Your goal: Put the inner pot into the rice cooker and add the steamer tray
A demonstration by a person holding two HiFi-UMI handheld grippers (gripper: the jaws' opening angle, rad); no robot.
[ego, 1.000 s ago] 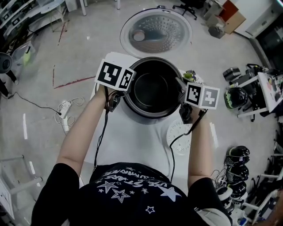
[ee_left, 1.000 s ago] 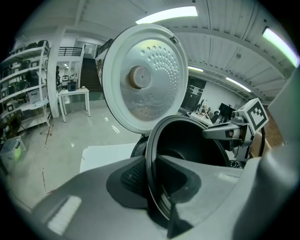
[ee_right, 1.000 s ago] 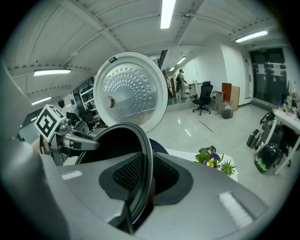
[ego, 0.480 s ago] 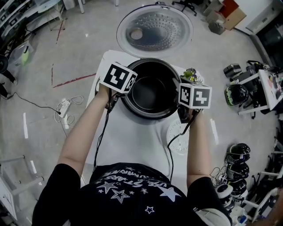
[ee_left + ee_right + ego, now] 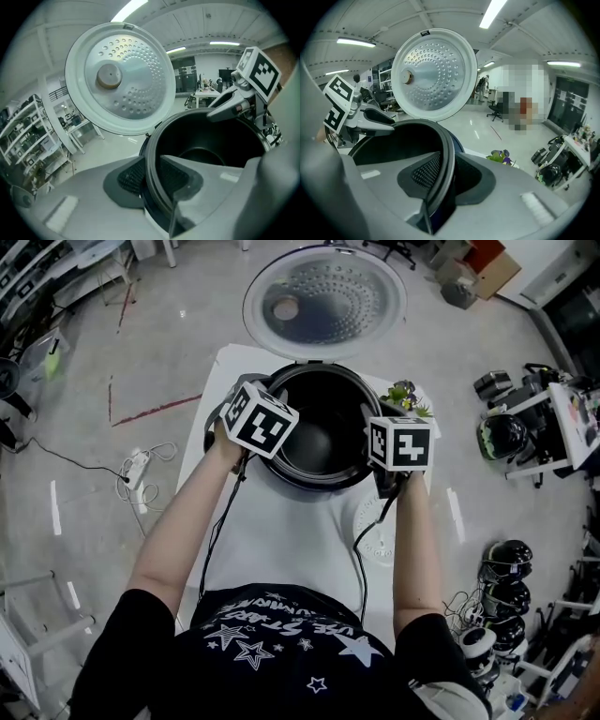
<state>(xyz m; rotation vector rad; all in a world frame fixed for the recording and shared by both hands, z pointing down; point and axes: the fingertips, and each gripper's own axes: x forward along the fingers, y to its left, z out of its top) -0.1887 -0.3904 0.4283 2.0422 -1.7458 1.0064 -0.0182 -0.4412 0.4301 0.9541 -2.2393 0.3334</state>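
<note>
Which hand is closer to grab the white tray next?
Right, probably. The white tray lies on the table beside the right gripper; the left gripper is across the inner pot, whose rim both grip.

A white table (image 5: pixel 281 545) stands on a grey floor (image 5: pixel 103 465). The rice cooker (image 5: pixel 323 306) sits at its far end with a small green plant (image 5: pixel 408 397) just right of it. The white steamer tray (image 5: pixel 378 526) lies flat near the right edge.

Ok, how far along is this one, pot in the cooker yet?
Done: the cooker has its lid open. In hand: the left gripper and right gripper each clamp the rim of the pot, holding it at the cooker's mouth; whether it is fully seated I cannot tell. Left: let go, then add the steamer tray, lying on the table.
</note>
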